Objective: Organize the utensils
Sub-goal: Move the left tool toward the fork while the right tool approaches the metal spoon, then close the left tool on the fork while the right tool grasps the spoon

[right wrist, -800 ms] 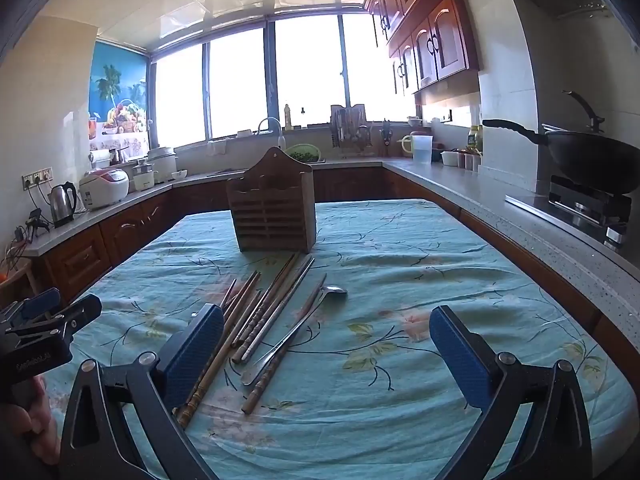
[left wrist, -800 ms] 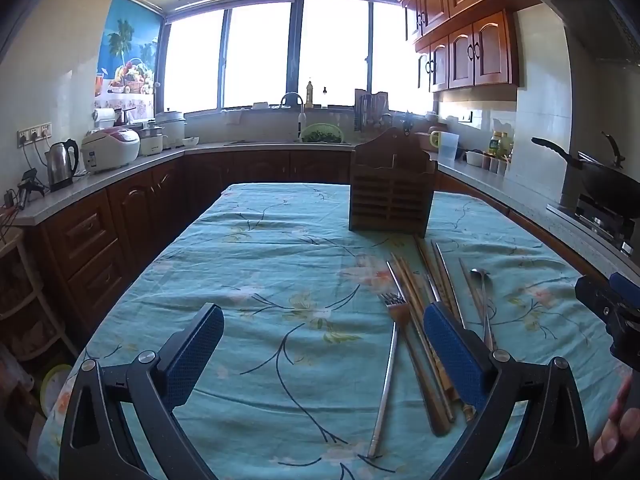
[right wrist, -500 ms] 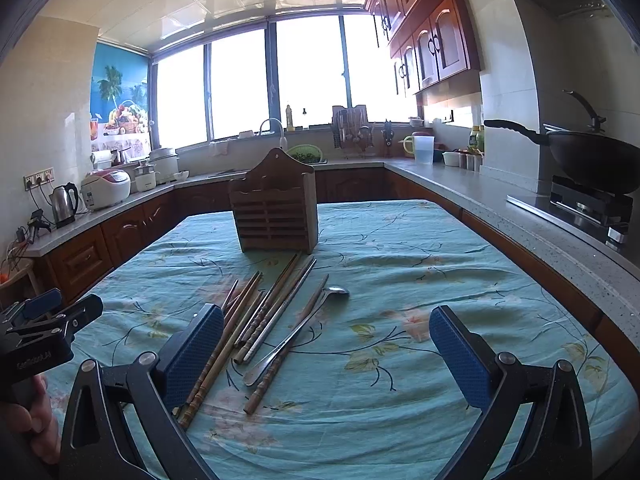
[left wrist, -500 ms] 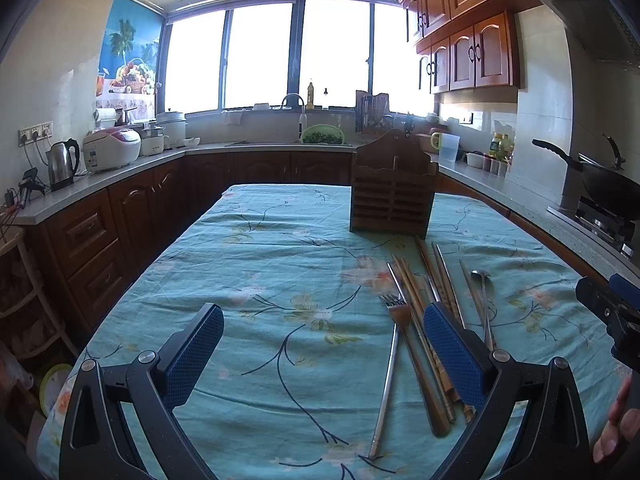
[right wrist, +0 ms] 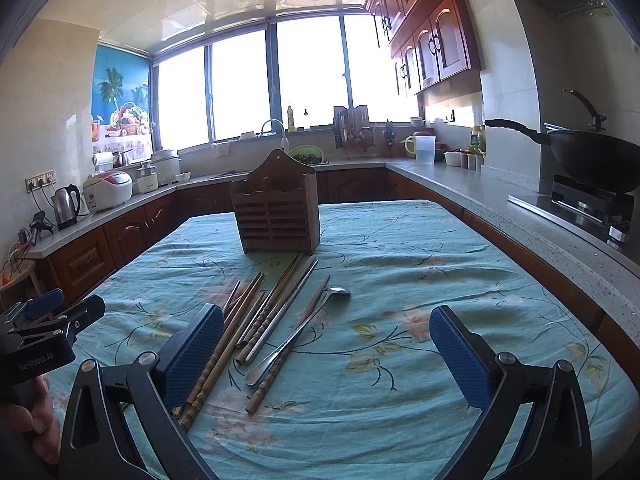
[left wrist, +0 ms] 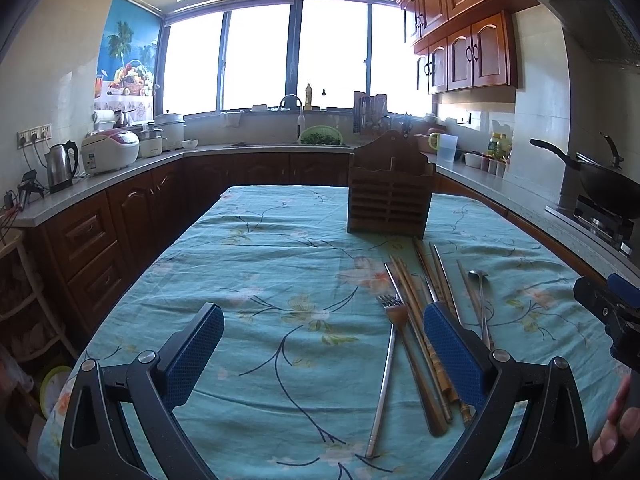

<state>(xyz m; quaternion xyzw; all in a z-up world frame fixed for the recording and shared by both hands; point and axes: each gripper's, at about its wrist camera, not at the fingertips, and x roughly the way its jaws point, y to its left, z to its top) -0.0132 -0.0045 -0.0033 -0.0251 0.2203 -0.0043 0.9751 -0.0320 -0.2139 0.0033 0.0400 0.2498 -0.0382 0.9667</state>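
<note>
A wooden utensil holder (left wrist: 390,196) stands upright on the table, also in the right wrist view (right wrist: 278,214). In front of it lie a metal fork (left wrist: 386,364), several wooden and metal chopsticks (left wrist: 420,320) and a metal spoon (left wrist: 482,300). The right wrist view shows the chopsticks (right wrist: 260,320) and the spoon (right wrist: 304,328) too. My left gripper (left wrist: 322,354) is open and empty above the table, left of the utensils. My right gripper (right wrist: 326,354) is open and empty above them.
The table carries a teal floral cloth (left wrist: 260,280). Counters run around it with a kettle (left wrist: 60,164), a rice cooker (left wrist: 110,150) and a sink. A wok (right wrist: 592,160) sits on a stove at the right.
Both views have drifted only slightly. The utensils and the holder lie as before, and both grippers stay open.
</note>
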